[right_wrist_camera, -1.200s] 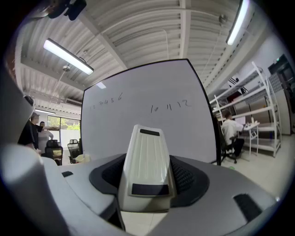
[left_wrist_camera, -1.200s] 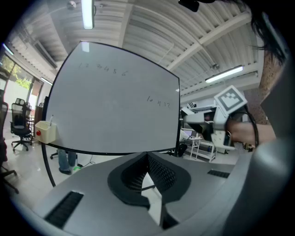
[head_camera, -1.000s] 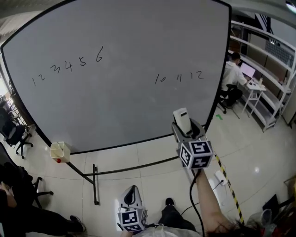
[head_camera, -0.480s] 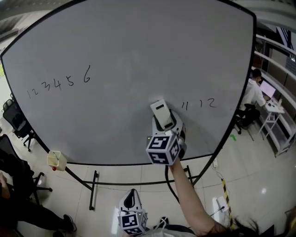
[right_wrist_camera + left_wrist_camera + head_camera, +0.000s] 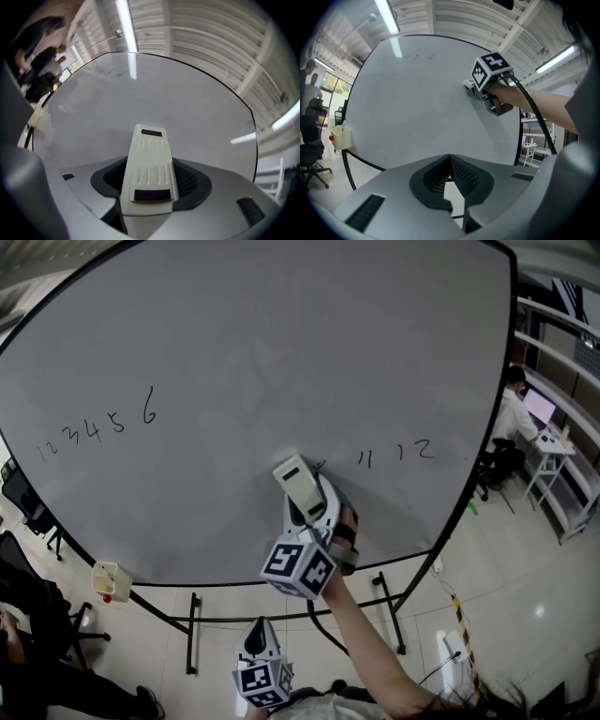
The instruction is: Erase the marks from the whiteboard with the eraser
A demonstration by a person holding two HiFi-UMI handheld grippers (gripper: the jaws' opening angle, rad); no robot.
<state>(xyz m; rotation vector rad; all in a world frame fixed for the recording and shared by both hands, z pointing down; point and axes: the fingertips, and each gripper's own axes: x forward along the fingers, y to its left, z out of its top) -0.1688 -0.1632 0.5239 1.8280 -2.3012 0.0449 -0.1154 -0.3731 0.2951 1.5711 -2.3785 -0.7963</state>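
The whiteboard (image 5: pixel 281 334) is large and pale grey with a thin black frame, standing upright. Handwritten digits 1 to 6 (image 5: pixel 94 430) run along its 9 o'clock side, and 11 and 12 (image 5: pixel 398 454) sit toward 4 o'clock. The eraser (image 5: pixel 300 482) is a cream, ribbed plastic block with dark end patches. Clamped in the right claw (image 5: pixel 149 183), it lies near the board's 6 o'clock. It points to 11 o'clock, a faint stroke (image 5: pixel 320 465) at its tip.

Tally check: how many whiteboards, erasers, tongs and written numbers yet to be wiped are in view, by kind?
Whiteboard: 1
Eraser: 1
Tongs: 2, left tongs, right tongs
Written numbers: 8, 1 to 6 at left, 11 and 12 at right
Total: 12
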